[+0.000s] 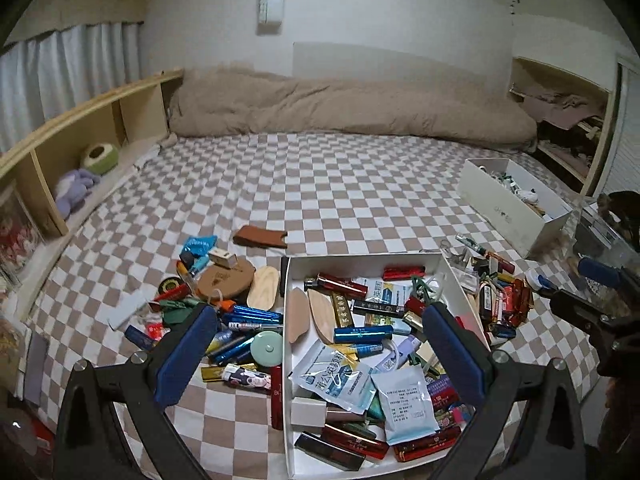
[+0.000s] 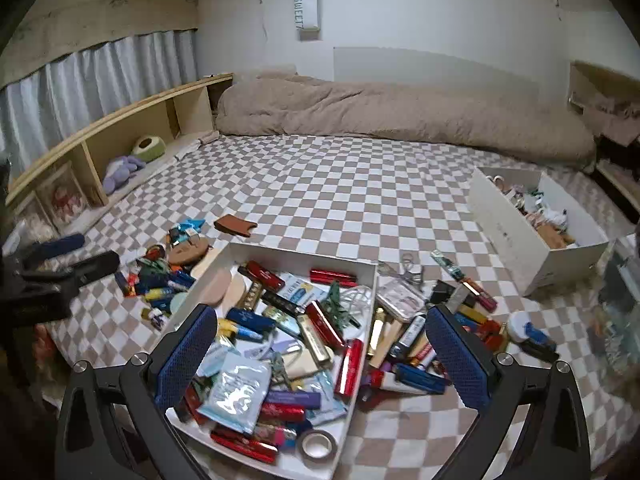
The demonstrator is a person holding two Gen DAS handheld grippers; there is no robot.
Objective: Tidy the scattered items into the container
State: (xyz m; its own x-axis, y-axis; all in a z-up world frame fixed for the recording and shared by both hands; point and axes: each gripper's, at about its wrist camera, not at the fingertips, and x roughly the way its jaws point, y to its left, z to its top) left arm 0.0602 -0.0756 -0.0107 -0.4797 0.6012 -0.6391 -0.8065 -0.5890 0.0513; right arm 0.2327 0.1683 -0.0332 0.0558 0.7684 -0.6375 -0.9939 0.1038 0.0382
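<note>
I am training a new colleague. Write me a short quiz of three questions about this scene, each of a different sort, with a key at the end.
1. True or false: the left gripper is shut on a red tube.
2. Multiple choice: the roll of tape lies (A) in the near corner of the white tray, (B) on the checkered sheet, (C) in the far white box.
3. Fill in: the brown pouch lies on the sheet, ____ the tray.

Key
1. False; its fingers are spread and hold nothing.
2. A.
3. Outside (beyond its far edge).
</note>
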